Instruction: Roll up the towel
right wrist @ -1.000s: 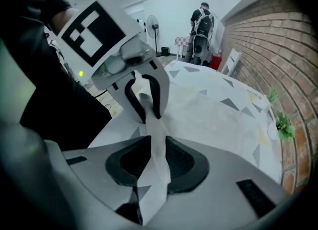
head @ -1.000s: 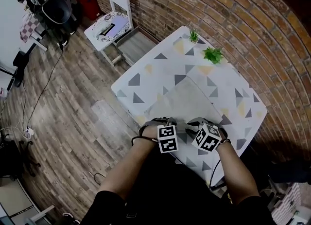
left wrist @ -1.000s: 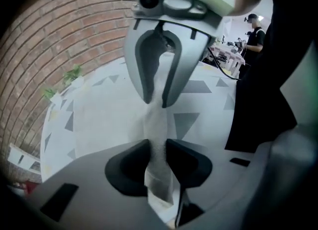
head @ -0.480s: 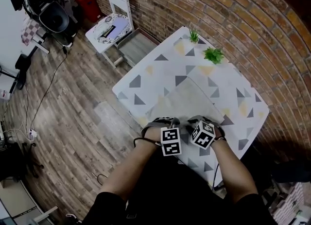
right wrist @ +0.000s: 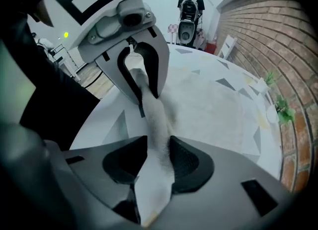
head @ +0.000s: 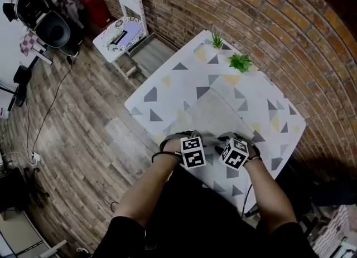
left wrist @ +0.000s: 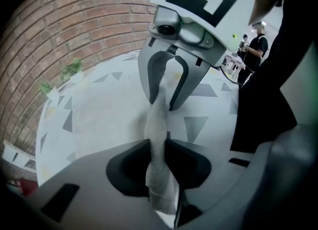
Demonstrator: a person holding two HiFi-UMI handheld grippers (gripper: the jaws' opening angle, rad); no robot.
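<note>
Table (head: 162, 92) top is open all the way across; only obstacles are two small plants (head: 241, 62) at the far edge (brick wall (head: 262, 11) close behind them).

A pale grey towel (head: 215, 115), a white table (head: 177, 87) with grey and yellow triangles, a red-brown brick wall (head: 251, 11).

A table (head: 167, 81) with a triangle-patterned top is seen beneath the left gripper (left wrist: 158, 159) and the right gripper (right wrist: 158, 162). A larger potted plant (head: 241, 62) and a smaller one (head: 216, 41) are set at its far edge, well ahead of both grippers, beside a brick wall (head: 268, 11). A white chair (head: 127, 3) is placed on the wooden floor (head: 72, 123), far off beyond the left gripper.
</note>
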